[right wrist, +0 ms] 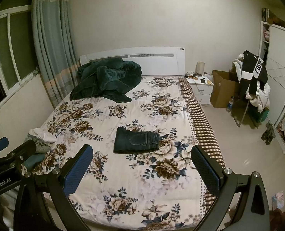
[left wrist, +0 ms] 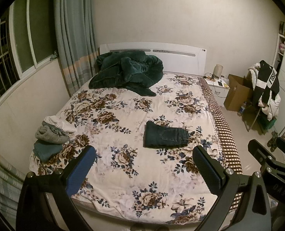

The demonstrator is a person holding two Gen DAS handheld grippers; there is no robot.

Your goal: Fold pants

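Note:
A pair of dark blue jeans (left wrist: 165,137) lies folded into a compact rectangle on the floral bedspread (left wrist: 123,173), right of the bed's middle; it also shows in the right wrist view (right wrist: 137,142). My left gripper (left wrist: 144,170) is open and empty, held above the bed's foot, well short of the jeans. My right gripper (right wrist: 142,170) is open and empty too, beside the left one. The right gripper shows at the right edge of the left wrist view (left wrist: 271,154), and the left gripper shows at the left edge of the right wrist view (right wrist: 9,150).
A stack of folded clothes (left wrist: 51,137) sits at the bed's left edge. A dark green blanket (left wrist: 127,70) is heaped by the headboard. A nightstand (left wrist: 218,85), a cardboard box (left wrist: 238,92) and a chair piled with clothes (left wrist: 265,94) stand right of the bed.

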